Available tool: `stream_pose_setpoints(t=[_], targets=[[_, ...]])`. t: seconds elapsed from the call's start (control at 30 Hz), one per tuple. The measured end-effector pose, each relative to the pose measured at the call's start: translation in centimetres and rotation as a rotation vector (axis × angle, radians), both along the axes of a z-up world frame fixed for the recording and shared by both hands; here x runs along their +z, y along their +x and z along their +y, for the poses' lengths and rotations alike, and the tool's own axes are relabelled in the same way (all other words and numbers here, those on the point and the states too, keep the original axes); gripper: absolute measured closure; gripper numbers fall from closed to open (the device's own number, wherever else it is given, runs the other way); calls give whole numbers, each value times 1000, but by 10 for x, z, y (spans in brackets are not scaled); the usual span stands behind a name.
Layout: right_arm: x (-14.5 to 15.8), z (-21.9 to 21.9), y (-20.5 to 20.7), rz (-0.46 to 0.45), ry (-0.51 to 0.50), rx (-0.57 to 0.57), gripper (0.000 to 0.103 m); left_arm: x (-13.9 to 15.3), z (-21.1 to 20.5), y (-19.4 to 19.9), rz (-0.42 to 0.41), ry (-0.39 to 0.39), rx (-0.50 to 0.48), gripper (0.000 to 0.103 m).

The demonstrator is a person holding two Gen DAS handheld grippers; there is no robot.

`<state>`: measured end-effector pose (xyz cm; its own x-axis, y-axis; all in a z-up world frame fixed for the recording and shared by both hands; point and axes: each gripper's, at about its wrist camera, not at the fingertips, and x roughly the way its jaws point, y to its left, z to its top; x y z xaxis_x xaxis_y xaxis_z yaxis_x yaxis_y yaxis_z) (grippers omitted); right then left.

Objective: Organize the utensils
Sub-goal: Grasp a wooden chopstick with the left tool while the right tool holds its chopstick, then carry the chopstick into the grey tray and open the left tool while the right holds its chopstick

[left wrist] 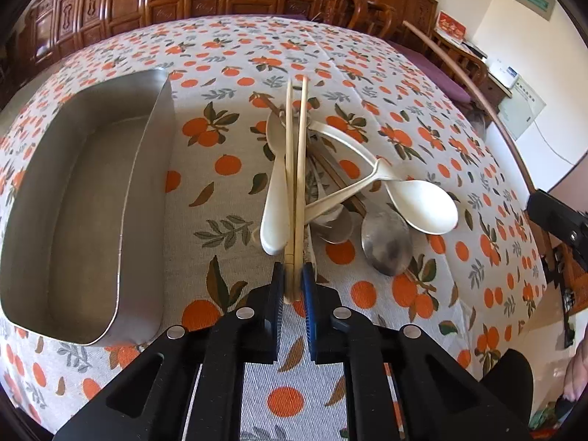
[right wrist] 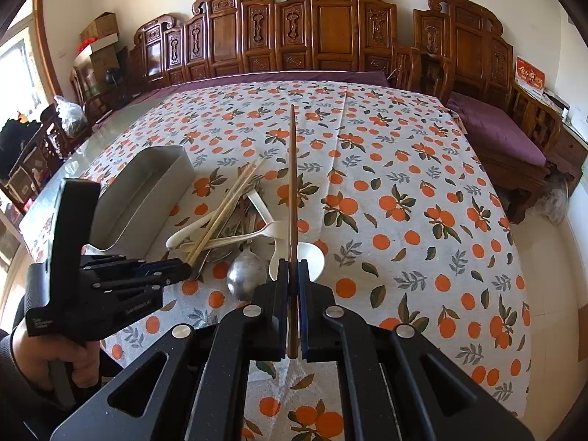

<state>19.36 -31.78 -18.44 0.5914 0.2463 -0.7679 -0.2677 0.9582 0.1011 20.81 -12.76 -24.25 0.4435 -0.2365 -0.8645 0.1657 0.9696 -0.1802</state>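
Your left tongs (left wrist: 293,275) have closed on the near ends of a pair of pale bamboo chopsticks (left wrist: 296,169), which run straight away from you over the utensil heap; the pads sit against both sticks, though the far ends look as if they lie on the pile. Your right tongs (right wrist: 293,275) are clamped on a single dark brown chopstick (right wrist: 292,191), held out above the worktop (right wrist: 404,191) and its orange-print cloth, clear of everything below. The heap itself lies mid-worktop: a white plastic spoon (left wrist: 275,198) just left of the pale sticks, a second white spoon (left wrist: 422,205) to their right with its bowl facing up, a steel spoon (left wrist: 386,242) beside that one, and more dark chopsticks (left wrist: 338,180) and metal handles tangled beneath. The steel tray (left wrist: 147,169), long and deep, stands to the left of the heap, near it but not touching, with nothing in it.
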Motion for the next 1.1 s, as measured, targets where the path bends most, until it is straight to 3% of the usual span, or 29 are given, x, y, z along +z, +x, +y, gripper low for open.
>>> stream_pose_setpoints(t=[0.37, 0.7, 1.1], targets=[[-1, 3, -1, 1, -4, 6, 97, 17, -2, -10, -53, 12, -24, 99], [2, 4, -2, -8, -4, 12, 97, 55, -8, -26, -145, 22, -62, 99], [9, 21, -11, -29, -4, 51, 97, 86, 38, -37, -186, 30, -22, 99]])
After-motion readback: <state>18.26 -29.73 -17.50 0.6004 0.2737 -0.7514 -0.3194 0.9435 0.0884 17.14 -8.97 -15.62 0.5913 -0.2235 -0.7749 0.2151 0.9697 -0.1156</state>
